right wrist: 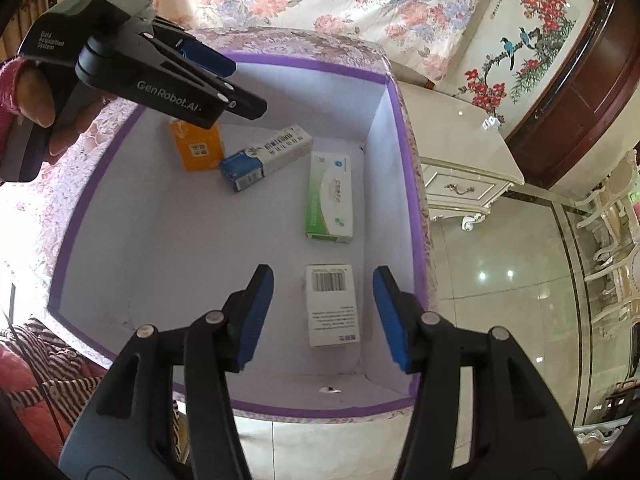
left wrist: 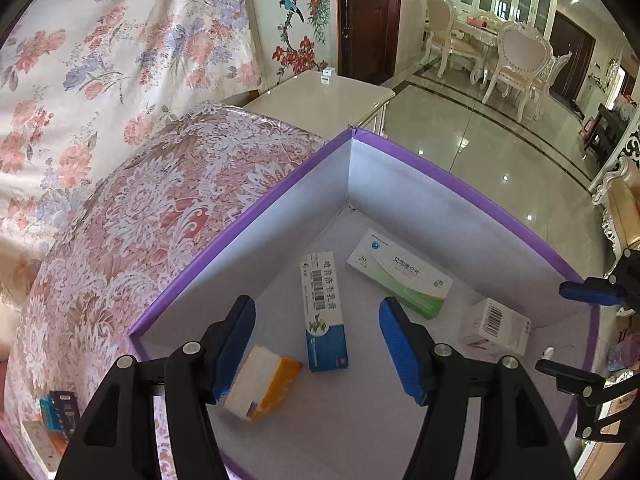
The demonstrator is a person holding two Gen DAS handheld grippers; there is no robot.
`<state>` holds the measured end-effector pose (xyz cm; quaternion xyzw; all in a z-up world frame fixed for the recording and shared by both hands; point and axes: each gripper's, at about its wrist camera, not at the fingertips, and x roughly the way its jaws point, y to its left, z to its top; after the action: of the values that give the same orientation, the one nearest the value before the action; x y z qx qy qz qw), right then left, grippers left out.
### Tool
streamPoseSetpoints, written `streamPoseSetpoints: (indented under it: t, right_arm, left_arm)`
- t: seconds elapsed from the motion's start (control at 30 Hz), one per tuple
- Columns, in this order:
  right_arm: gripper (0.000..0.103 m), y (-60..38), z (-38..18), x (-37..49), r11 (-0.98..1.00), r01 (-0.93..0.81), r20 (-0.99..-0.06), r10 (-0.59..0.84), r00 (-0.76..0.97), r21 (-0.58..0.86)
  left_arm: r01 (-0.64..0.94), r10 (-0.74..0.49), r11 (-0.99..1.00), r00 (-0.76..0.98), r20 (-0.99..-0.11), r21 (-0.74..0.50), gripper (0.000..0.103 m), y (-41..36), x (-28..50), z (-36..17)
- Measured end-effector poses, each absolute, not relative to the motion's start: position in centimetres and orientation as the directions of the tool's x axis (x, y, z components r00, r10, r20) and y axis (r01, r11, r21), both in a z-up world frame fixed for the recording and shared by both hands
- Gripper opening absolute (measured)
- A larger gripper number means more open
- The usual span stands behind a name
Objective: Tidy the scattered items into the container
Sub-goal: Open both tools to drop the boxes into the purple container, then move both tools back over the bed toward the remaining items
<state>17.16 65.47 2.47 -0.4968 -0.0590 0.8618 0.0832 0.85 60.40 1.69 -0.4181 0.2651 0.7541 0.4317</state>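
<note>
A purple-rimmed box [left wrist: 256, 204] with a white inside holds several cartons: an orange one [left wrist: 266, 384], a blue and white one [left wrist: 324, 312], a green and white one [left wrist: 404, 276] and a white one with a barcode [left wrist: 496, 328]. My left gripper [left wrist: 318, 348] is open and empty above the box, over the orange and blue cartons. My right gripper [right wrist: 324, 316] is open and empty above the white carton [right wrist: 332, 304]. The same box [right wrist: 404, 152], orange carton [right wrist: 198, 148], blue carton [right wrist: 264, 158] and green carton [right wrist: 330, 198] show in the right wrist view, with the left gripper [right wrist: 240, 84] over the far corner.
The box sits on a floral-covered surface [left wrist: 132, 216]. A few small packs [left wrist: 58, 412] lie on it at the lower left. A cream cabinet [left wrist: 320, 100] stands behind, with tiled floor [left wrist: 480, 140] and dining chairs [left wrist: 520, 60] beyond. Striped cloth [right wrist: 48, 368] lies left of the box.
</note>
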Motion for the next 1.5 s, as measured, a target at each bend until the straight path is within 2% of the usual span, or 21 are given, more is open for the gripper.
streamPoseSetpoints:
  t: [0.5, 0.8, 1.1, 1.5]
  right_arm:
    - [0.067, 59.2, 4.0, 15.8, -0.977, -0.040, -0.828, 0.199, -0.524, -0.209]
    - [0.068, 55.4, 4.3, 14.3, -0.979, -0.016, -0.816, 0.179, -0.549, -0.204]
    - [0.072, 51.2, 4.3, 12.6, -0.983, 0.012, -0.813, 0.145, -0.564, -0.183]
    - [0.074, 44.6, 3.0, 8.5, -0.990, 0.085, -0.820, 0.045, -0.571, -0.113]
  left_arm:
    - [-0.836, 0.475, -0.549, -0.305, -0.826, -0.007, 0.067, 51.7, 0.1, 3.9]
    - [-0.812, 0.472, -0.583, -0.328, -0.818, -0.012, 0.069, 46.2, -0.8, 4.1]
    - [-0.780, 0.454, -0.626, -0.355, -0.817, -0.009, 0.071, 40.5, -2.0, 3.6]
    - [-0.686, 0.405, -0.727, -0.424, -0.810, -0.004, 0.078, 30.7, -4.5, 2.3]
